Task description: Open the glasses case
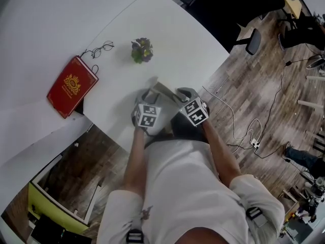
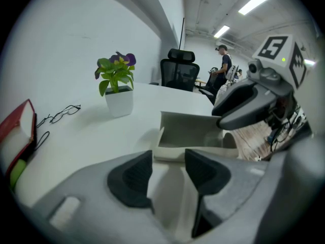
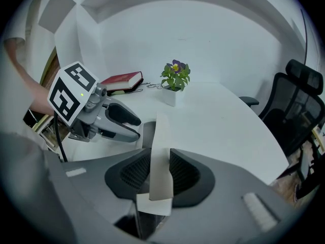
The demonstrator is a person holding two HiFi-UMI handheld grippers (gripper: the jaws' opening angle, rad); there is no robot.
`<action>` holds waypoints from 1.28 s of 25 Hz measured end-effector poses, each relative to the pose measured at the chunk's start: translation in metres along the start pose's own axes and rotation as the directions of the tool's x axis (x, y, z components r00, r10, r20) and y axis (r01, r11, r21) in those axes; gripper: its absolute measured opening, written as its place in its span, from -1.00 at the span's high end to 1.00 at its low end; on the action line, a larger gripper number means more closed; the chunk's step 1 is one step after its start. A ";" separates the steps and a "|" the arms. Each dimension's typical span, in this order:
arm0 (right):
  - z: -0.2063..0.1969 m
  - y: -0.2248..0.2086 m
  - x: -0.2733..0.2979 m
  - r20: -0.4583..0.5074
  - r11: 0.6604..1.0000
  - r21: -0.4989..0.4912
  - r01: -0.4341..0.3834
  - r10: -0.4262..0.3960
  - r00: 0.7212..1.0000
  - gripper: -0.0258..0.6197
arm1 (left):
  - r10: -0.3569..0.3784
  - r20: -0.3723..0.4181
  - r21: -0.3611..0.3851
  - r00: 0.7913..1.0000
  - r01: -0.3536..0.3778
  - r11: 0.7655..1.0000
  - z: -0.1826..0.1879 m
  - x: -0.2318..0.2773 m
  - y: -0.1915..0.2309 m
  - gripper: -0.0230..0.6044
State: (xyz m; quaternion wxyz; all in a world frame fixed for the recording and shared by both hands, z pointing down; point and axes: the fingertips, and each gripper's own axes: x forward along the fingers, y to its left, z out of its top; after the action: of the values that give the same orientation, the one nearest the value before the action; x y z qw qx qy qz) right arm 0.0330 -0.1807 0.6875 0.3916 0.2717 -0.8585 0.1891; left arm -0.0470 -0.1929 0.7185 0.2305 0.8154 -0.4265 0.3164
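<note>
A pale grey glasses case (image 1: 163, 89) stands open on the white table (image 1: 172, 39), near its front edge. In the left gripper view its tray (image 2: 175, 149) lies just ahead of my left gripper (image 2: 167, 169), whose jaws stand apart with a pale surface between them. My right gripper (image 3: 160, 161) is shut on the case's lid flap (image 3: 161, 136), which runs edge-on between the two pads. In the head view my left gripper (image 1: 147, 95) and my right gripper (image 1: 179, 92) sit at the case's two near ends.
A small potted plant (image 1: 142, 50), a pair of glasses (image 1: 101, 49) and a red book (image 1: 71, 85) lie farther back on the table. Black office chairs (image 1: 254, 40) stand past the table's right edge. A person (image 2: 223, 67) stands far off.
</note>
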 end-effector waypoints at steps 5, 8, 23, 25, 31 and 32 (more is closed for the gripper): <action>0.001 -0.003 0.000 0.007 1.000 0.008 0.001 -0.001 1.000 0.60 | 0.004 0.015 -0.002 1.000 -0.004 1.000 -0.001 0.002 0.001 0.28; 0.003 -0.004 -0.001 0.012 1.000 0.012 0.000 0.000 1.000 0.62 | 0.000 0.008 -0.004 1.000 0.000 1.000 -0.003 0.003 0.000 0.28; 0.005 -0.013 -0.002 0.020 1.000 0.028 0.003 -0.004 1.000 0.71 | -0.003 -0.021 -0.012 1.000 0.003 1.000 -0.002 -0.001 0.000 0.28; 0.004 -0.014 -0.001 0.023 1.000 0.031 0.003 -0.004 1.000 0.71 | -0.003 -0.021 -0.013 1.000 0.003 1.000 -0.003 -0.001 0.000 0.28; 0.006 -0.020 0.000 0.039 0.999 0.032 0.010 -0.011 0.999 0.74 | -0.003 -0.022 -0.012 1.000 0.002 1.000 -0.002 -0.001 0.000 0.28; 0.007 -0.021 0.000 0.040 0.999 0.034 0.011 -0.012 0.999 0.75 | -0.002 -0.023 -0.012 1.000 0.002 1.000 -0.002 -0.001 0.000 0.28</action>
State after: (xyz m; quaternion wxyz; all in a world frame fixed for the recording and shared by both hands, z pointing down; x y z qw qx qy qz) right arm 0.0423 -0.2003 0.6854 0.3709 0.2870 -0.8612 0.1958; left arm -0.0476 -0.1911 0.7190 0.2404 0.8108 -0.4249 0.3229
